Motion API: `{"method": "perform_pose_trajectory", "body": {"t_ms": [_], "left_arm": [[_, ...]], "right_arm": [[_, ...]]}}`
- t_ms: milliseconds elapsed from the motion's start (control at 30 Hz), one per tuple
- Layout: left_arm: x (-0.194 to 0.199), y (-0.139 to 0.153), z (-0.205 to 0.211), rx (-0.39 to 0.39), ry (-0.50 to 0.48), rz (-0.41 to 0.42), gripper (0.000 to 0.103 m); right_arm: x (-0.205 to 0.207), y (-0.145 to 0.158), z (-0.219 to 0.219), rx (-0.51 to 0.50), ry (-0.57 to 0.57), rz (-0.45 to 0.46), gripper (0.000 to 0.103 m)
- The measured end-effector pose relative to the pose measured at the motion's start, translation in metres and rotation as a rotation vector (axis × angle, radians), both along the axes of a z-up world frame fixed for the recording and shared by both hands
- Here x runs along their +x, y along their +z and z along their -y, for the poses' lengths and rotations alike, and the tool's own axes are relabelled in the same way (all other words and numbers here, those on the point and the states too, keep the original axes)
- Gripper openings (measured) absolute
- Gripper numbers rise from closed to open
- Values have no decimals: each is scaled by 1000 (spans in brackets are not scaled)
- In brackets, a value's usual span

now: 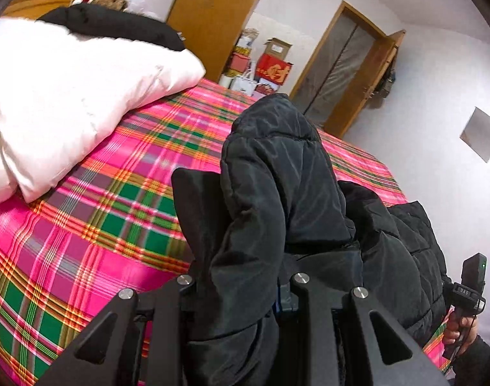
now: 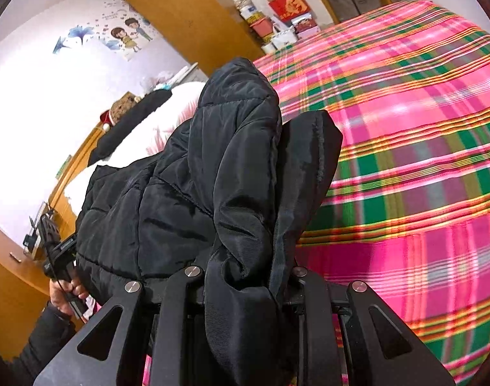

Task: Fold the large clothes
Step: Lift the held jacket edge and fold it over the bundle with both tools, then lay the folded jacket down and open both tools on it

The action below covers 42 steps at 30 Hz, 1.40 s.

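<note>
Left wrist view: the left gripper [image 1: 261, 212] has its jaws clamped on a thick fold of the black quilted jacket [image 1: 277, 167], which bunches up between the two fingers and spills over the near side of the tool. The jacket's bulk hangs away to the right, raised off the pink and green plaid bedspread [image 1: 93, 225]. At the far right edge a hand [image 1: 462, 328] grips the handle of the other tool. Further out, a white duvet [image 1: 68, 96] lies heaped at the left end of the bed with a dark garment [image 1: 116, 24] on top of it, and stacked boxes [image 1: 264, 67] stand beside a wooden door [image 1: 351, 67].

Right wrist view: the right gripper [image 2: 270, 193] likewise pinches a gathered edge of the jacket [image 2: 187, 186], jaws closed on the cloth, with the padded body trailing to the left. The bedspread [image 2: 405, 160] fills the right side below. At lower left the person's left hand [image 2: 64, 292] holds its tool handle. Cartoon stickers [image 2: 125, 35] mark the wall beside a wooden wardrobe [image 2: 193, 22].
</note>
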State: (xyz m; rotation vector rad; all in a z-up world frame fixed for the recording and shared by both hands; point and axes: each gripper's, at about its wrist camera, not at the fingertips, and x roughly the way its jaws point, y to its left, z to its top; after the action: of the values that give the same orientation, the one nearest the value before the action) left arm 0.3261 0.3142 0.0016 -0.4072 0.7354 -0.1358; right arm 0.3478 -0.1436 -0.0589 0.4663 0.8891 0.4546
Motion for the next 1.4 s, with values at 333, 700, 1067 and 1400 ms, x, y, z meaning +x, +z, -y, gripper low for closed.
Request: {"method": "perform_pose_trajectory", "body": {"t_ms": [333,700,1067,1400], "left_arm": [[4,-116,-32,-80,81,-162,34],[2,-102,-40,-49,133,-227,60],[-28,-44,-37,-45,173,-68,60],[-21,-64,4,77,139,-193,60]], "right_arm": [[14,-89,-7,-16,-32,-183,37],[3,-61,-4,-92,-81,-188,59],[-26,1,-24,-234,-68,11,60],[-22,-22,-44,-303,-17,-73,60]]}}
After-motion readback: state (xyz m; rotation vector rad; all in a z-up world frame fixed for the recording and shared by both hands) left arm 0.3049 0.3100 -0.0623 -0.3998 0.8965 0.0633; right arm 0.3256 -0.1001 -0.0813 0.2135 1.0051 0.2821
